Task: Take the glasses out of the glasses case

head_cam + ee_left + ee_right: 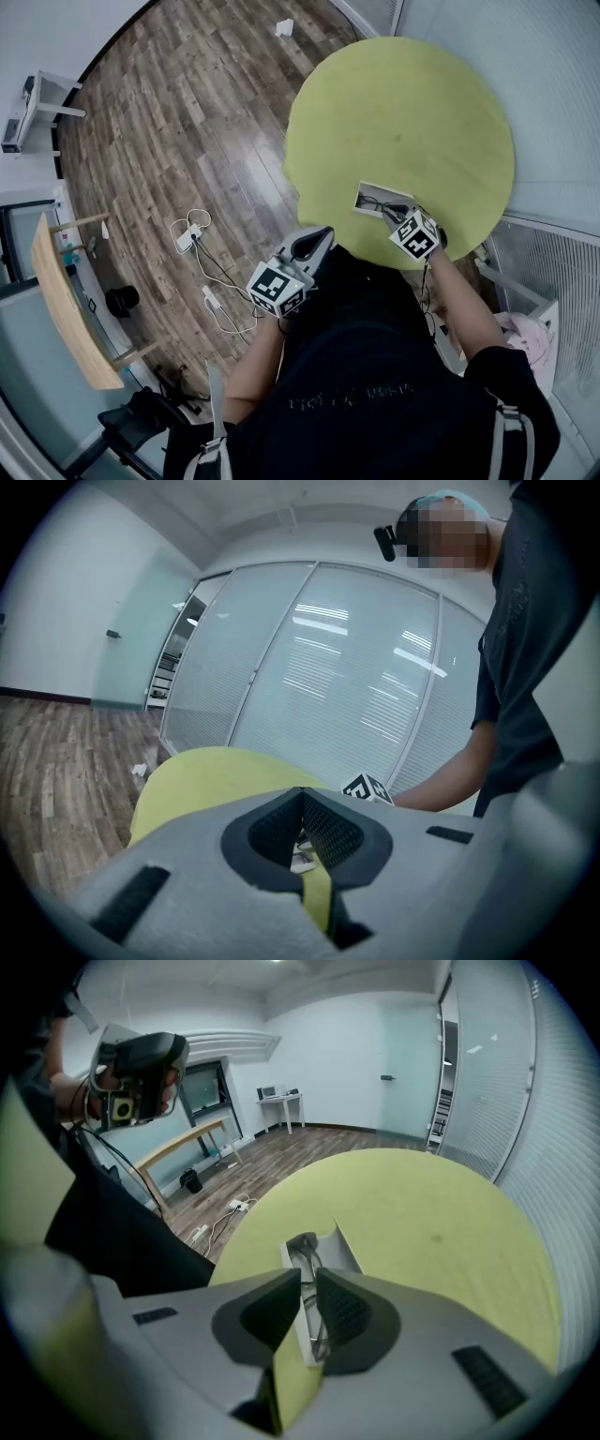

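Note:
An open white glasses case (pixel 375 195) lies near the front edge of the round yellow-green table (pixel 422 112). Dark thin-framed glasses (pixel 305 1246) lie inside the case (pixel 339 1246). My right gripper (pixel 309 1279) reaches down into the case, its jaws narrowed to a slim gap with a thin part of the glasses between them; in the head view the right gripper (pixel 390 212) sits over the case's near end. My left gripper (pixel 323 234) hangs off the table's near-left edge, shut and empty. In its own view the left gripper (pixel 302 791) points across the table (pixel 206 771).
A power strip with white cables (pixel 192 234) lies on the wood floor left of the table. A wooden desk (pixel 61 300) stands far left, and a paper scrap (pixel 284 27) lies on the floor. Glass walls with blinds (pixel 356 667) close off the table's far side.

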Demonstrator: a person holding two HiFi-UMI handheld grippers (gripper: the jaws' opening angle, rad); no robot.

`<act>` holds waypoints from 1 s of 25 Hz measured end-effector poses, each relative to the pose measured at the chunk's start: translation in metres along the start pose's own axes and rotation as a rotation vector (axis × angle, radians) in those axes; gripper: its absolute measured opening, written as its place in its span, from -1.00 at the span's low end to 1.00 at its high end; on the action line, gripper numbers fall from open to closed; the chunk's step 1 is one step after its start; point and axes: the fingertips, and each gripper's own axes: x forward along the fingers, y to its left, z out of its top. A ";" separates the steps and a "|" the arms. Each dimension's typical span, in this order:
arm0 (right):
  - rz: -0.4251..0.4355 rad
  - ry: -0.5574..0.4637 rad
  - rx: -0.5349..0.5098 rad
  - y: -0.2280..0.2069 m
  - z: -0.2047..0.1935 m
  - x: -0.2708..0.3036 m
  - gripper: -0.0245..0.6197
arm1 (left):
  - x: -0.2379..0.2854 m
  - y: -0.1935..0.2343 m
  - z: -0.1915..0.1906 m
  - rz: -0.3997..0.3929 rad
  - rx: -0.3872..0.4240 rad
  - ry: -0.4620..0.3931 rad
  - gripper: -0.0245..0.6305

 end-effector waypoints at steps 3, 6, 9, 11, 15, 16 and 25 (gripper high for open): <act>0.013 0.048 -0.039 -0.002 -0.007 0.012 -0.82 | -0.002 0.002 0.000 0.009 -0.012 0.001 -0.87; 0.028 0.092 -0.083 -0.003 -0.012 0.022 -0.81 | -0.005 0.005 0.000 0.018 -0.021 0.002 -0.87; 0.029 0.142 -0.141 -0.003 -0.014 0.031 -0.81 | -0.009 0.007 -0.001 0.027 -0.028 0.005 -0.87; 0.031 0.179 -0.191 -0.002 -0.016 0.038 -0.82 | -0.012 0.008 -0.003 0.034 -0.032 0.007 -0.87; 0.050 0.234 -0.277 0.000 -0.018 0.051 -0.82 | -0.017 0.015 -0.005 0.053 -0.045 0.007 -0.87; 0.051 0.244 -0.291 0.001 -0.019 0.054 -0.81 | -0.019 0.016 -0.005 0.058 -0.049 0.005 -0.87; 0.035 0.297 -0.346 -0.004 -0.024 0.070 -0.82 | -0.025 0.020 -0.007 0.078 -0.058 0.004 -0.87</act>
